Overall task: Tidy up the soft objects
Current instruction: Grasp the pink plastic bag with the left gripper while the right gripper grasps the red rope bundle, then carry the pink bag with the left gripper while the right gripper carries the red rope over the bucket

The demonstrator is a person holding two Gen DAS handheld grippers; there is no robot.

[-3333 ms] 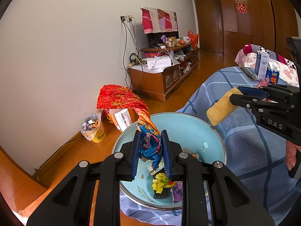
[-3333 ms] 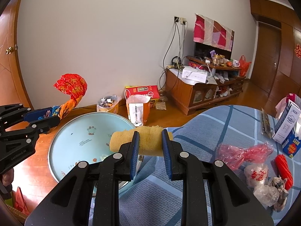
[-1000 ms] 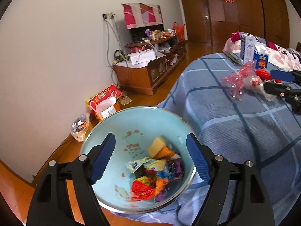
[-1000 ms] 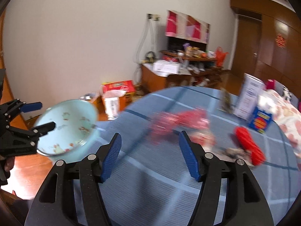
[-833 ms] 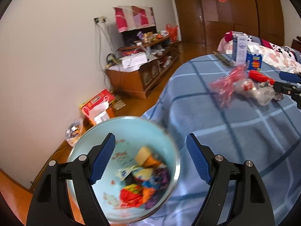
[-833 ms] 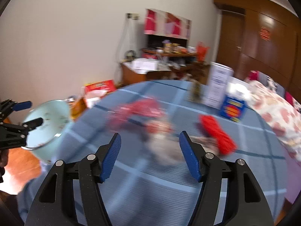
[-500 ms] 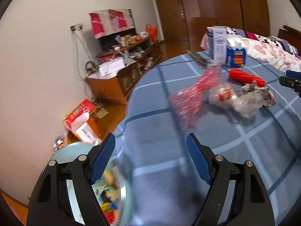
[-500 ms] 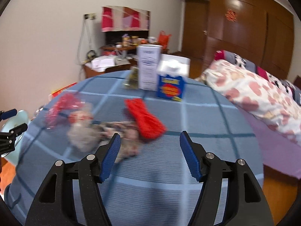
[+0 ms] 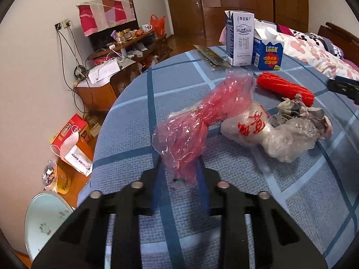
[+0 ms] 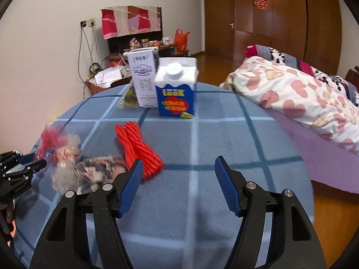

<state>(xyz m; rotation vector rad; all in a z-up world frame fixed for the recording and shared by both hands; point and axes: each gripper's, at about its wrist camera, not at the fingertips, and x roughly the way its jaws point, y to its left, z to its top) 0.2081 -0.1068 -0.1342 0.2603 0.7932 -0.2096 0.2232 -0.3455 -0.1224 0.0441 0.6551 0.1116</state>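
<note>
Closing on the crumpled red plastic bag [image 9: 202, 121] goes best if the left gripper [image 9: 180, 186] bites the bunched lower tail at frame centre rather than the flared top, since thin film slips and could drag the white printed bag [image 9: 253, 127] touching it to the right; the blue checked tablecloth [image 9: 134, 116] beneath is soft too, so the pads should stay above it. That left gripper sits low at bottom centre, its fingers narrowed around the bag's hanging end, though blur hides whether they pinch it. Right gripper [image 10: 177, 186] hovers spread wide and empty, the red rope bundle [image 10: 136, 145] just left of it.
</note>
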